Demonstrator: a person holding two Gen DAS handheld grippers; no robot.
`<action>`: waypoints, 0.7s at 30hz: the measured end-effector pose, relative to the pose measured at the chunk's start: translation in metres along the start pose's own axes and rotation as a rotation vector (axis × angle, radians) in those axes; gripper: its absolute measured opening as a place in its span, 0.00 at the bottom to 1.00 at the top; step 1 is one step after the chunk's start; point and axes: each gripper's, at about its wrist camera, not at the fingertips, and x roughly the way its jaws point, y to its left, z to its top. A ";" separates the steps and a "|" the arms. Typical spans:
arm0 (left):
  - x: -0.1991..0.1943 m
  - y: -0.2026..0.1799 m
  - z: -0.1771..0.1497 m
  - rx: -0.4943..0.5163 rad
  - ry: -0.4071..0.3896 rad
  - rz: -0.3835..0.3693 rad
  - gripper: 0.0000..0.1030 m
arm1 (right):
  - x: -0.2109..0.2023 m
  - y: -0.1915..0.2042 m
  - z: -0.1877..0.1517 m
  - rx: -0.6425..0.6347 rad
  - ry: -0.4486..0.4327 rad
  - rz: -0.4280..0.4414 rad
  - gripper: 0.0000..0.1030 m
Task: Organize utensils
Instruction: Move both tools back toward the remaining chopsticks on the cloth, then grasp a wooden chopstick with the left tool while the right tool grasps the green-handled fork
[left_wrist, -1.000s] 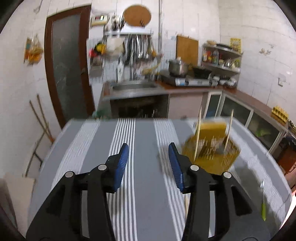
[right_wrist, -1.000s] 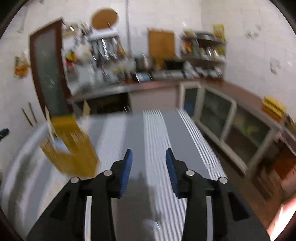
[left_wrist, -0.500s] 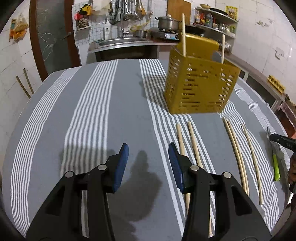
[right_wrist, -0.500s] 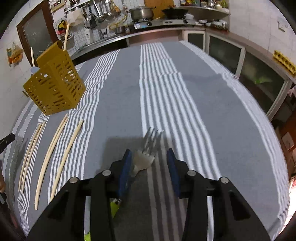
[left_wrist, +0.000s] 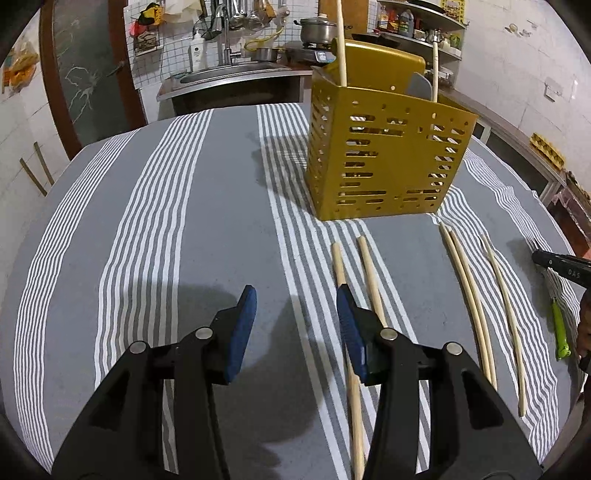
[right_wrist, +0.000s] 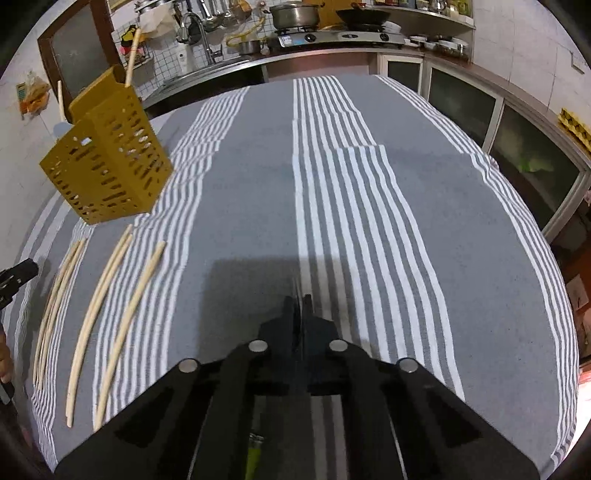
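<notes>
The left tongs (left_wrist: 295, 314) are held spread low over the striped worktop (left_wrist: 221, 221), while the right tongs (right_wrist: 300, 314) are pinched on a green-handled fork (left_wrist: 559, 332).

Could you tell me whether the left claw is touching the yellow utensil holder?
Apart. The left wrist view shows striped tablecloth between the open left claw and the yellow utensil holder.

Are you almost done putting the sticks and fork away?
Just started. Two chopsticks already stand in the yellow holder. The right hand-held gripper is shut on the fork. The left hand-held gripper is open. Five chopsticks lie on the tablecloth.
</notes>
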 end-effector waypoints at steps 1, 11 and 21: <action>-0.001 0.000 0.001 0.001 -0.001 -0.002 0.43 | -0.005 0.001 0.001 0.002 -0.015 0.003 0.03; 0.007 -0.010 0.008 0.033 0.024 -0.041 0.43 | -0.038 0.012 0.016 -0.025 -0.108 0.024 0.03; 0.046 -0.034 0.016 0.093 0.115 -0.014 0.29 | -0.046 0.021 0.019 -0.034 -0.142 0.037 0.03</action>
